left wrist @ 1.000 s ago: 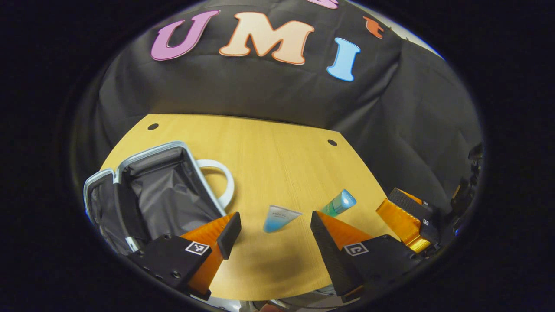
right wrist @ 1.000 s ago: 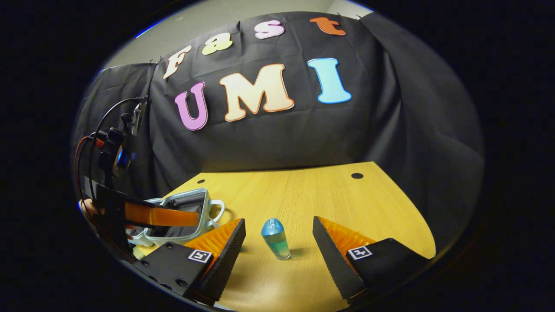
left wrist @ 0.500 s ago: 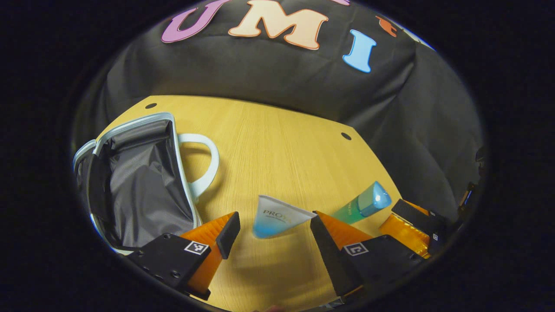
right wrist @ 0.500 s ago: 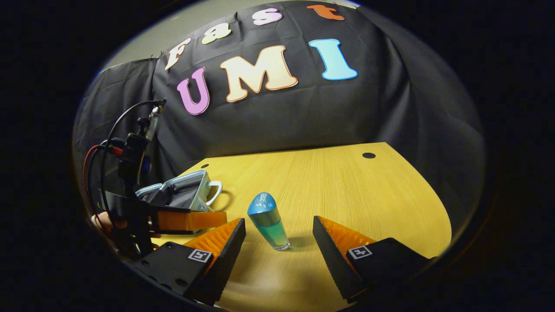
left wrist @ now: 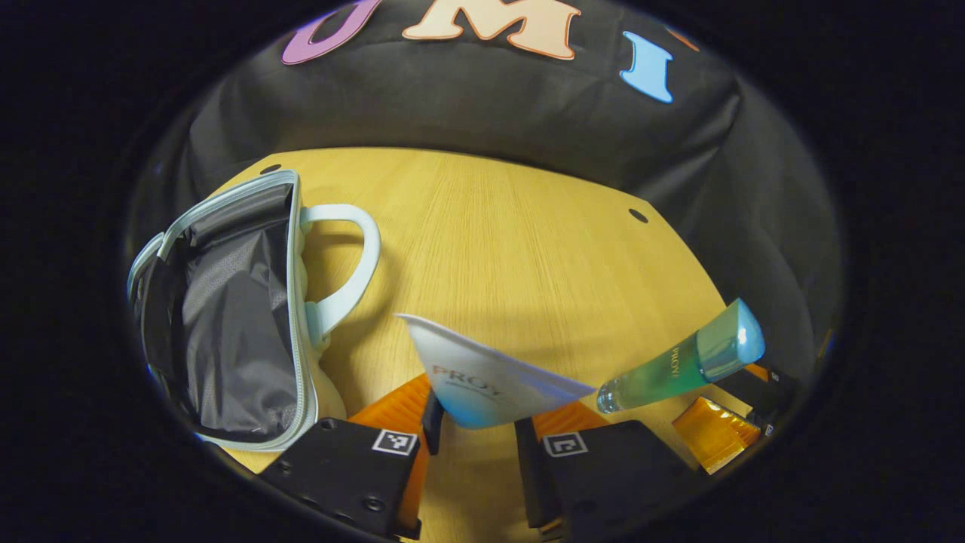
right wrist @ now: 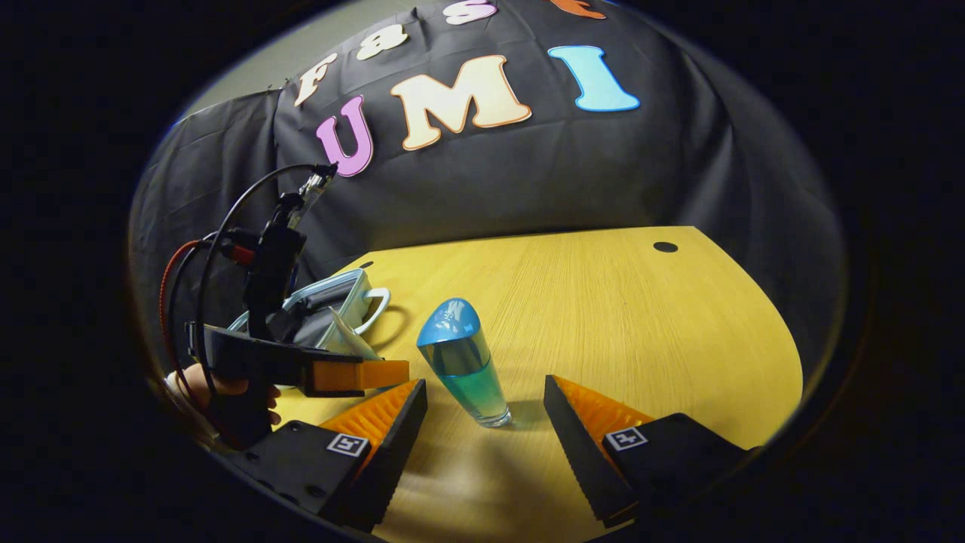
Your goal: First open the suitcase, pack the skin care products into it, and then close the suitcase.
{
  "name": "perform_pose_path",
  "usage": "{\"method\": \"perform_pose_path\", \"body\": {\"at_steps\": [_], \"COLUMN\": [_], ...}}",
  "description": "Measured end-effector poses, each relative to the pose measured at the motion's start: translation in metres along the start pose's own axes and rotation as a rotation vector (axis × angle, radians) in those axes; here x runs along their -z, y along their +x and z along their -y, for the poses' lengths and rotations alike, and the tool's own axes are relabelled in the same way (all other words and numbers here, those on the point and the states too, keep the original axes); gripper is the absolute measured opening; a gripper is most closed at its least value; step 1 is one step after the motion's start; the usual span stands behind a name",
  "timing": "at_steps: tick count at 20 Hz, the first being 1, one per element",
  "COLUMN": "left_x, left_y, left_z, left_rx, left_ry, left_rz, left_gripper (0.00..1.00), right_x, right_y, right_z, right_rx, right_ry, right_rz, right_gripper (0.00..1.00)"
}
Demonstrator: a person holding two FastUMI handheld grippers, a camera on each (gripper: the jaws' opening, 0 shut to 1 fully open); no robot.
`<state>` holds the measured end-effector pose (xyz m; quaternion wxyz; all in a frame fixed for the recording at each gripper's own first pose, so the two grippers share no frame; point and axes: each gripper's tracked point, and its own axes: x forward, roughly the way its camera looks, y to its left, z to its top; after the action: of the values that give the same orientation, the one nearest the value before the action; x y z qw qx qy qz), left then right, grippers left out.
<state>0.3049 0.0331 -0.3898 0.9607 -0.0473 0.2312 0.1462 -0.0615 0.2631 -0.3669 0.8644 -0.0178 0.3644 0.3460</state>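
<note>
Left gripper view: white tube (left wrist: 482,381), lying on the surface (left wrist: 497,249) a second ago, now pinched in the closed left claw (left wrist: 471,426) beside the open suitcase (left wrist: 226,317); right claw (right wrist: 486,422) spread, straddling the blue-green bottle (right wrist: 464,362), packing underway.

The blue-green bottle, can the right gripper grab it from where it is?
Probably yes. The bottle stands upright on the table just ahead of the open right gripper, in line with the gap between its fingers, and nothing sits between them.
</note>
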Motion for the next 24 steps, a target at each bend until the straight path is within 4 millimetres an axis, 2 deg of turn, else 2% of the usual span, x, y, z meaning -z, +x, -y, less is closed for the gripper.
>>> {"method": "perform_pose_path", "body": {"at_steps": [1, 2, 5, 6, 11, 13, 15, 16, 18, 19, 22, 24], "left_x": [-0.001, -0.001, -0.003, -0.007, -0.047, -0.067, -0.079, -0.083, -0.086, -0.086, -0.08, -0.079], "left_y": [0.001, 0.0, -0.006, -0.011, -0.055, -0.075, -0.089, -0.096, -0.107, -0.112, -0.129, -0.137], "left_z": [0.002, 0.002, 0.008, 0.01, 0.01, 0.003, -0.011, -0.02, -0.044, -0.056, -0.095, -0.125], "left_rx": [0.013, 0.019, 0.05, 0.06, 0.095, 0.091, 0.084, 0.075, 0.032, 0.012, -0.049, -0.097], "left_ry": [-0.008, -0.015, -0.042, -0.052, -0.062, -0.083, -0.11, -0.123, -0.138, -0.148, -0.196, -0.222], "left_rz": [0.0, -0.008, -0.029, -0.026, 0.031, 0.071, 0.09, 0.099, 0.114, 0.118, 0.105, 0.096], "left_gripper": [0.44, 0.43, 0.4, 0.42, 0.39, 0.36, 0.39, 0.39, 0.39, 0.39, 0.42, 0.43], "right_x": [0.002, 0.003, 0.003, 0.003, 0.008, 0.011, 0.015, 0.016, 0.016, 0.016, 0.014, 0.015], "right_y": [0.004, 0.009, 0.023, 0.028, 0.045, 0.048, 0.051, 0.053, 0.053, 0.053, 0.053, 0.051], "right_z": [0.001, 0.001, 0.002, 0.002, -0.003, -0.006, -0.011, -0.007, -0.008, -0.008, -0.007, -0.006], "right_rx": [-0.003, -0.007, -0.022, -0.025, -0.034, -0.038, -0.054, -0.034, -0.03, -0.021, -0.002, 0.01], "right_ry": [0.0, 0.0, 0.006, 0.008, -0.003, -0.022, -0.034, -0.044, -0.065, -0.09, -0.134, -0.135], "right_rz": [-0.007, -0.013, -0.009, -0.009, -0.004, -0.008, -0.022, -0.023, -0.024, -0.021, -0.023, -0.049], "right_gripper": [0.94, 0.98, 0.98, 0.98, 0.97, 0.92, 0.8, 0.68, 0.56, 0.57, 0.43, 0.41]}}
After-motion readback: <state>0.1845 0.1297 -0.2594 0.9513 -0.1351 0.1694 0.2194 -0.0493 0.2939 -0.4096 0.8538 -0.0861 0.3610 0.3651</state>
